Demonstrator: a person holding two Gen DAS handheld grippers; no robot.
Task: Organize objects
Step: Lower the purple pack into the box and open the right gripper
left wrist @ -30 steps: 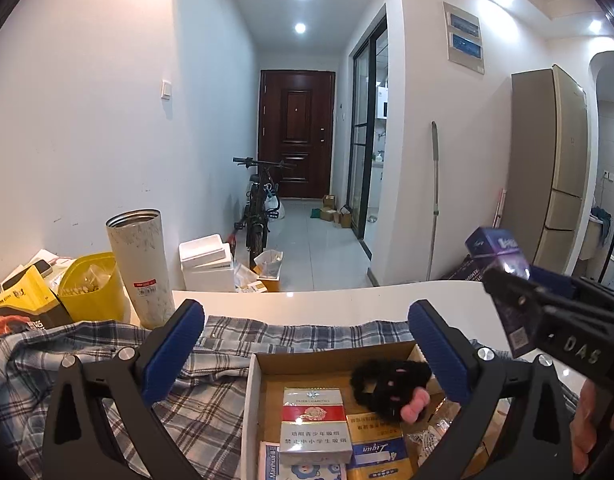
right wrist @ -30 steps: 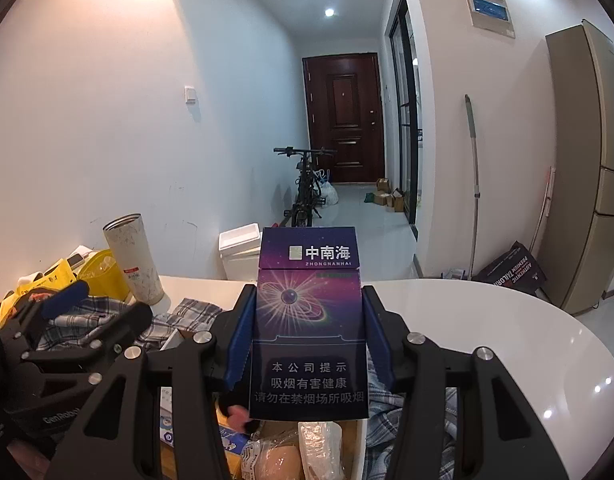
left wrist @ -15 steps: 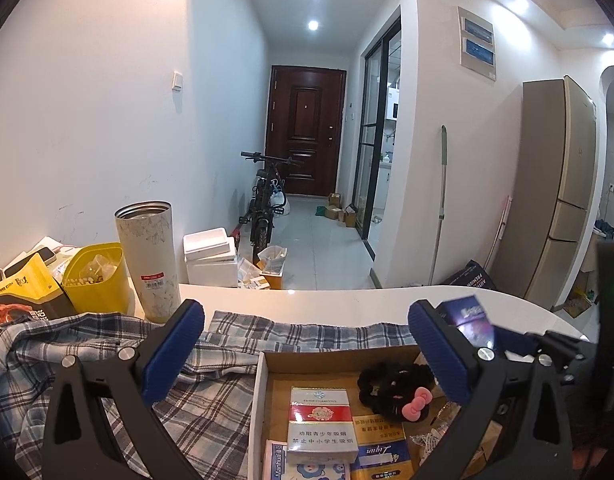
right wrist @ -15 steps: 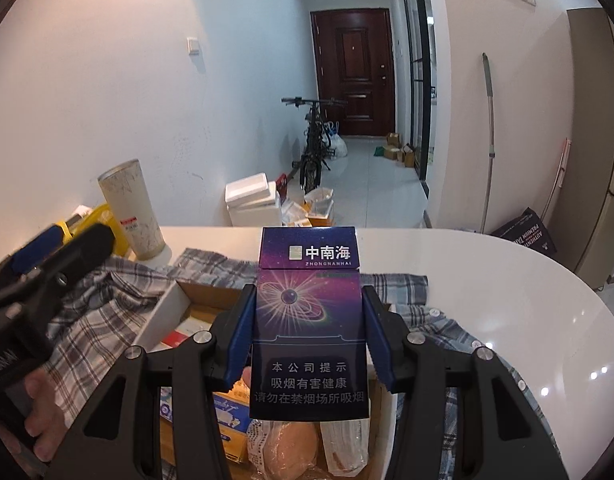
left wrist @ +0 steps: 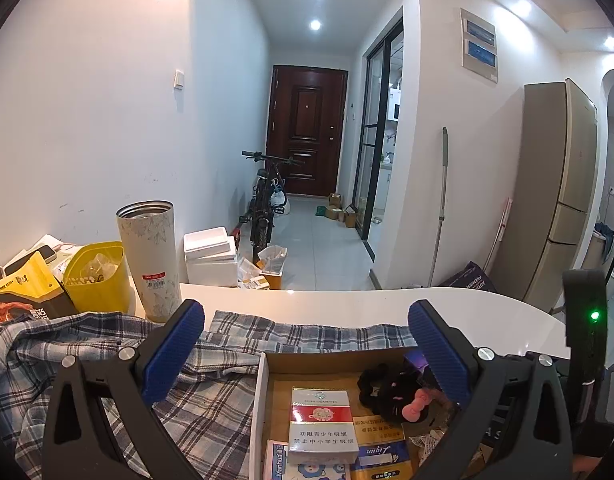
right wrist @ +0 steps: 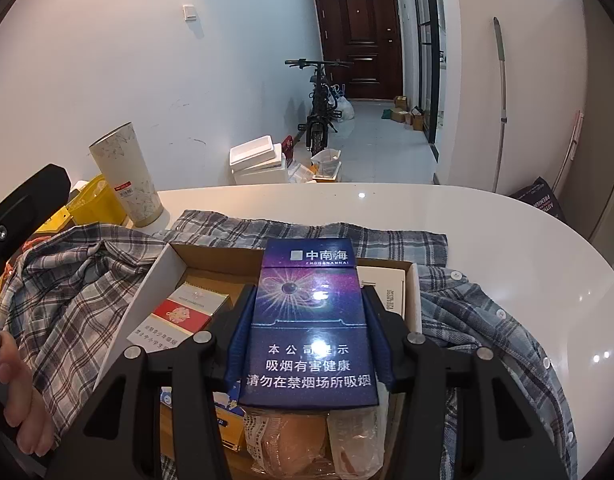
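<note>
My right gripper [right wrist: 309,308] is shut on a blue-purple cigarette pack [right wrist: 309,320] and holds it tilted down over the open cardboard box [right wrist: 155,276]. The box holds a red-and-white cigarette pack [right wrist: 183,316], a white box [right wrist: 383,286] and wrapped snacks [right wrist: 303,444]. In the left wrist view my left gripper [left wrist: 305,330] is open and empty above the box's [left wrist: 261,392] near-left part. There I see the red-and-white pack [left wrist: 321,426], a black hair tie with a pink bow [left wrist: 391,390] and a sliver of the blue pack [left wrist: 415,360].
The box sits on a plaid shirt [left wrist: 87,360] spread on a white table [right wrist: 487,232]. A tall white tumbler [left wrist: 149,256], a yellow container [left wrist: 97,276] and a yellow-black snack bag [left wrist: 23,292] stand at the left. The right gripper's body [left wrist: 583,356] is at the right.
My right gripper has lowered and tipped the blue pack down from above the table into the box. The left gripper has stayed open and nearly still.
</note>
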